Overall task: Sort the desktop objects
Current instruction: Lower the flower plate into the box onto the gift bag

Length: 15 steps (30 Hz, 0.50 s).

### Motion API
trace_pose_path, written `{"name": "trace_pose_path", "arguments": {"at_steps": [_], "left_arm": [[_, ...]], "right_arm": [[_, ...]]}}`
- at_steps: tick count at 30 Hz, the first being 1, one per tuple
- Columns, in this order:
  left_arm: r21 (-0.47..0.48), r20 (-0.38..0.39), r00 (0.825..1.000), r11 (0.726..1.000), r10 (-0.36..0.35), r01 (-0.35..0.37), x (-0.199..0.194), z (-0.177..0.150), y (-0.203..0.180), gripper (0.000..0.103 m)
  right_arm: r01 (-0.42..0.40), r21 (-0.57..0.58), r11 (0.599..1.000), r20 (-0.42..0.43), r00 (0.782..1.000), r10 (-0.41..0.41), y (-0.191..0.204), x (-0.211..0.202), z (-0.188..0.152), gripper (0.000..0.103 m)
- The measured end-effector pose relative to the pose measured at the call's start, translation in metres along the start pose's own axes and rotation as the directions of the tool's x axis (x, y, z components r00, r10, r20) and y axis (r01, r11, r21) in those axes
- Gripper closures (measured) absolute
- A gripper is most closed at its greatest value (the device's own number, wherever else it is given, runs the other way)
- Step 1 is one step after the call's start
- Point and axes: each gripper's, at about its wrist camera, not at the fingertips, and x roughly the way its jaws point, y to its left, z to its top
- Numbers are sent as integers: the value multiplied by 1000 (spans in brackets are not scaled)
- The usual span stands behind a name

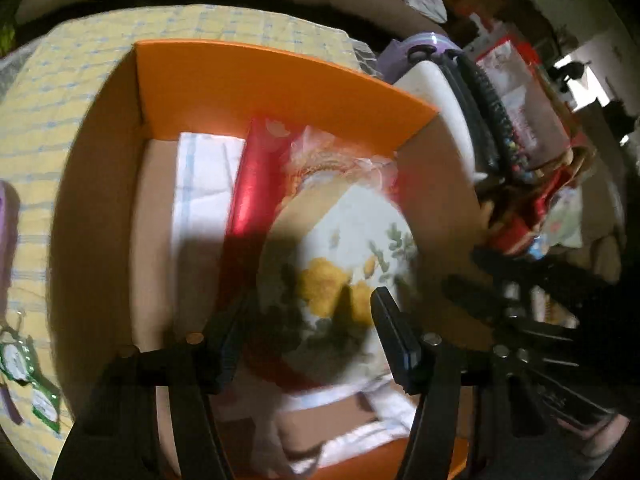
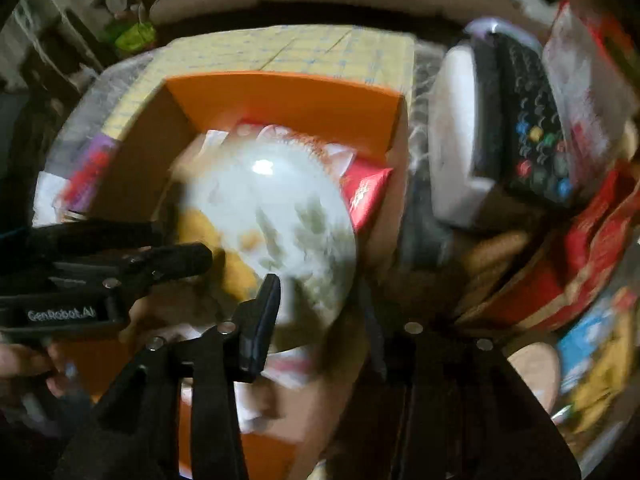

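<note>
Left gripper (image 1: 308, 340): it points down into the box; its two black fingers stand apart, one on each side of the plate, and whether they press the plate I cannot tell because of blur.
Right gripper (image 2: 320, 320): it reaches over the right edge of the box; the left finger (image 2: 262, 320) is sharp before the plate, the right finger is blurred, so I cannot tell if the gripper is open or closed.
Hand: some fingers of the person (image 2: 24, 364) show at the lower left of the right wrist view, around the handle of the left gripper.
White round plate with yellow flowers and green leaves (image 1: 352, 248): inside the box, tilted, lying on the other things.
Red flat packet (image 1: 256, 184): under the plate, beside a white folded cloth (image 1: 204, 176).
Orange cardboard box (image 1: 256, 76): open, standing on the yellow checked cloth of the bench (image 1: 48, 92).
Black remote control with coloured buttons (image 2: 532, 128): right of the box, outside it, beside a white object (image 2: 456, 136).
</note>
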Motion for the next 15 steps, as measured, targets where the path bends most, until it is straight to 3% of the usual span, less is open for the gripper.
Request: {"name": "trace_pose_path", "arguments": {"at_steps": [5,10,15], "left_arm": [[65,75,996,996,56,-61,-31,-9,-6,33],[127,152,983,984,103,-123,-71,-14,-11,13],[115,194,968,977,156,-180,-101,-35,-3,5]], "right_arm": [[77,-33,996,63,995,-75,18,-19,-3,57],[93,-4,996,143,985,-91,35,-48,-18,56],[79,53,995,218,972,-89,56,-73,-35,53]]}}
